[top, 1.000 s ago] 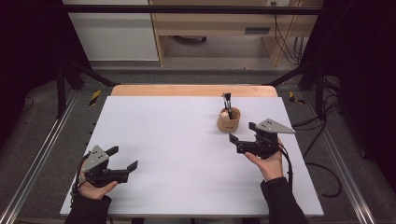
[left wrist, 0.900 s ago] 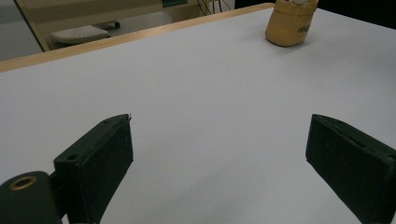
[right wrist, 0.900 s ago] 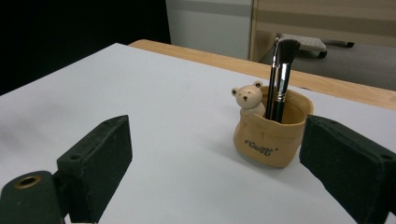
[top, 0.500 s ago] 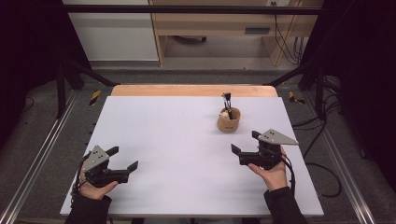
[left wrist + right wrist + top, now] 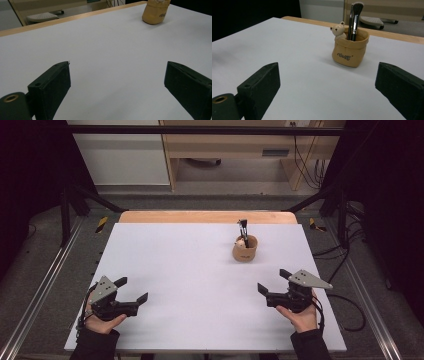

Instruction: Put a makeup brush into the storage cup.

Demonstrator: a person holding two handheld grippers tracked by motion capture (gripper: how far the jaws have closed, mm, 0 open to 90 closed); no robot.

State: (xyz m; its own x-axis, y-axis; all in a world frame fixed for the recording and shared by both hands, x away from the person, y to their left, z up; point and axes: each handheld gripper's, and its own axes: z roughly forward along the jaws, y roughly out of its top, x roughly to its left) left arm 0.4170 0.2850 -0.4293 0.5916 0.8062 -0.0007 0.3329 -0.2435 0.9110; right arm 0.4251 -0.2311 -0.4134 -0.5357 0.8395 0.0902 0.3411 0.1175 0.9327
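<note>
Tan fabric pot (image 5: 245, 248) sits upright on the counter (image 5: 190, 270), right of centre toward the far edge, well apart from both claws. Right claw (image 5: 272, 285) is at the near right of the counter, in the person's right hand (image 5: 300, 315), jaws wide and holding nothing; the pot lies ahead of it and a bit to its left in the high view, and in the right gripper view it stands between the two jaws but farther off, not touching. Left claw (image 5: 134, 290) is at the near left, in the left hand (image 5: 102, 322), jaws also wide and holding nothing; the pot is far across the counter from it, showing at the top right of the left gripper view (image 5: 155, 13). Counter top is plain white, with a wooden strip (image 5: 207, 216) along the far edge. Grey floor around it, black frame rails (image 5: 70, 205) at the sides, cables (image 5: 350, 300) trailing on the right, a light wood cabinet (image 5: 230, 150) and a white panel (image 5: 120, 155) behind. Inside the pot: two makeup brushes (image 5: 354, 18) standing upright with bristles up, one thick and one thin, and a small bear figure (image 5: 339, 30) at the rim. Dark lettering on the pot's front; can't read it reliably.
</note>
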